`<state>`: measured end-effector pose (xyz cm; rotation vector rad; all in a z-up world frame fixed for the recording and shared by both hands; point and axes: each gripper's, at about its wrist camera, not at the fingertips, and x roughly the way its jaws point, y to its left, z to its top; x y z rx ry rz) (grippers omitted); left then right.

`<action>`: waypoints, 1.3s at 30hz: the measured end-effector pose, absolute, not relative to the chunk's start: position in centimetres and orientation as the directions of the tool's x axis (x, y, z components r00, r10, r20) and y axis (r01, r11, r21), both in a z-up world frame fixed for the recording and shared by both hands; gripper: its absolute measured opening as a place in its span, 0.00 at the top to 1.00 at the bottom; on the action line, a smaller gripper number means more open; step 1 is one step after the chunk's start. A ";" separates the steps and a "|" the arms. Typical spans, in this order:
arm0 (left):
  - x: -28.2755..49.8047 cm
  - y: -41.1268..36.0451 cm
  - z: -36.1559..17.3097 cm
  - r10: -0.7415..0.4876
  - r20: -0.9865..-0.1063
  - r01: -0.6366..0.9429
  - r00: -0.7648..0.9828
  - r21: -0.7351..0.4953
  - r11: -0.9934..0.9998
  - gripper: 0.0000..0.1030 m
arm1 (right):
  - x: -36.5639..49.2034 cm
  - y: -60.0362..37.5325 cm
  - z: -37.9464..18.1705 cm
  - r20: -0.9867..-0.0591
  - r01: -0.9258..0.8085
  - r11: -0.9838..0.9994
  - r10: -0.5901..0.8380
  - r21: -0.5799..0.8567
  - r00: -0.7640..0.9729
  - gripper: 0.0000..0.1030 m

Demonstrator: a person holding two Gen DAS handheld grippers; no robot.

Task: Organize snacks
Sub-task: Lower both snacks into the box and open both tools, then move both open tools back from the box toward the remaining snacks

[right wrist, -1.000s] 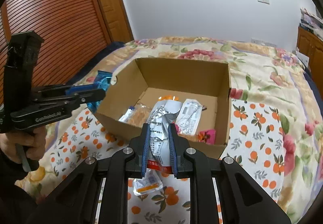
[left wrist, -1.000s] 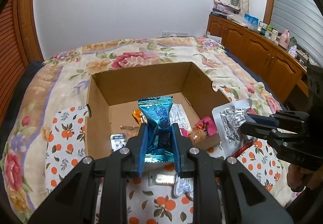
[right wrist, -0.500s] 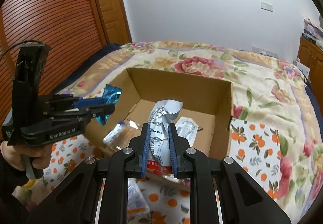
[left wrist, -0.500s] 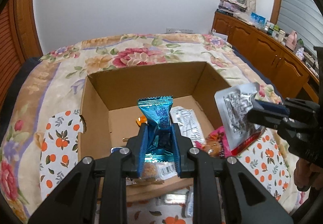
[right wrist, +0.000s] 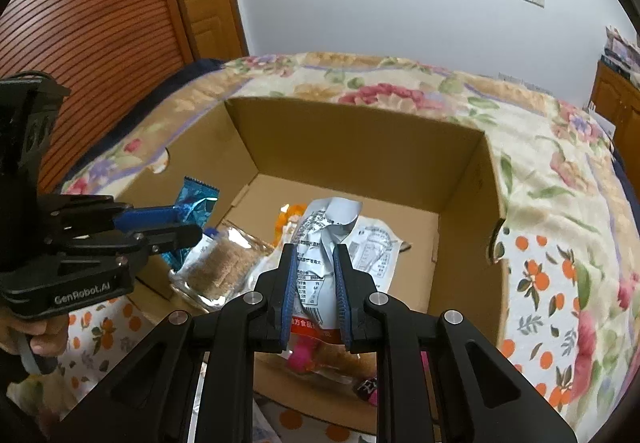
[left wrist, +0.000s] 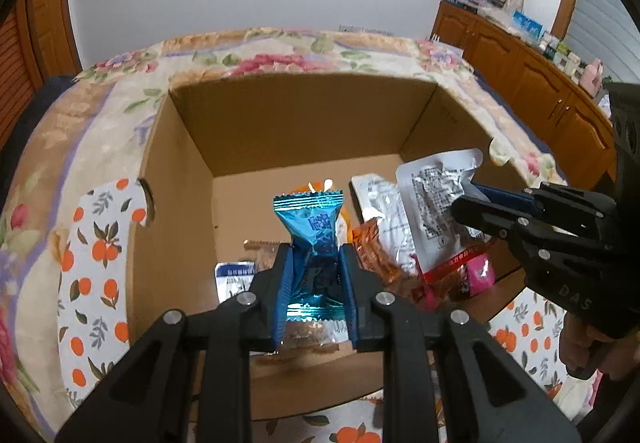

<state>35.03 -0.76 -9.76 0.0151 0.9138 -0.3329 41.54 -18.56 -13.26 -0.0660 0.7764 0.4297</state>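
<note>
The left gripper (left wrist: 314, 263) pinches a blue candy pack (left wrist: 310, 219) and the right gripper (right wrist: 316, 283) pinches a white snack bag (right wrist: 326, 231). Both hang over the open box (right wrist: 360, 139) on the bed (right wrist: 560, 147). I think dropping comes next: both grippers need to let go.

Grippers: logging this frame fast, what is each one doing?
Left gripper: closed on the blue candy wrapper.
Right gripper: closed on the silver snack pouch.
</note>
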 end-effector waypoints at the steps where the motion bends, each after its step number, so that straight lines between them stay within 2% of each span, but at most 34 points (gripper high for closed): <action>1: 35.0 -0.9 -10.0 -0.274 -0.783 0.290 0.559 -0.126 0.949 0.80 | 41.6 -18.5 -13.5 -0.694 -0.398 0.912 0.350 0.099 0.629 0.84; 14: 34.6 -0.9 -11.1 -0.279 -0.804 0.277 0.524 -0.149 0.949 0.77 | 41.8 -18.6 -15.8 -0.735 -0.372 0.921 0.333 0.117 0.591 0.84; 16: 34.5 -0.8 -11.0 -0.278 -0.802 0.274 0.529 -0.149 0.950 0.65 | 41.7 -18.8 -15.7 -0.733 -0.368 0.922 0.335 0.124 0.593 0.83; 18: 33.9 -0.6 -10.5 -0.268 -0.786 0.257 0.557 -0.144 0.956 0.63 | 41.2 -19.1 -15.4 -0.724 -0.364 0.922 0.341 0.132 0.600 0.83; 21: 33.2 -0.4 -9.5 -0.263 -0.769 0.244 0.582 -0.143 0.959 0.51 | 40.2 -19.6 -14.7 -0.711 -0.360 0.921 0.352 0.147 0.609 0.76; 25: 32.2 -0.2 -8.0 -0.263 -0.752 0.244 0.604 -0.139 0.960 0.51 | 38.1 -20.3 -13.5 -0.697 -0.357 0.921 0.357 0.154 0.622 0.75; 30: 30.5 0.0 -6.8 -0.244 -0.738 0.249 0.629 -0.106 0.963 0.50 | 35.5 -21.4 -12.1 -0.676 -0.351 0.921 0.366 0.166 0.640 0.62; 31: 30.1 0.0 -6.7 -0.245 -0.735 0.255 0.632 -0.102 0.962 0.50 | 35.1 -21.5 -11.8 -0.672 -0.348 0.921 0.368 0.172 0.642 0.56; 32: 29.7 0.1 -6.7 -0.246 -0.734 0.260 0.632 -0.099 0.961 0.49 | 34.7 -21.6 -11.7 -0.669 -0.347 0.922 0.370 0.175 0.645 0.43; 34: 28.9 0.2 -6.8 -0.240 -0.738 0.257 0.631 -0.093 0.962 0.48 | 34.0 -21.8 -11.3 -0.661 -0.351 0.919 0.377 0.179 0.648 0.27; 36: 28.2 0.4 -6.9 -0.235 -0.739 0.254 0.631 -0.090 0.963 0.41 | 33.2 -21.9 -10.9 -0.654 -0.349 0.921 0.372 0.173 0.659 0.23; 38: 27.6 0.7 -6.9 -0.231 -0.734 0.247 0.638 -0.089 0.965 0.33 | 32.8 -22.0 -10.8 -0.651 -0.342 0.924 0.367 0.171 0.665 0.12; 39: 27.2 0.9 -6.8 -0.230 -0.729 0.241 0.644 -0.091 0.966 0.25 | 32.5 -22.1 -10.6 -0.647 -0.335 0.926 0.364 0.174 0.670 0.11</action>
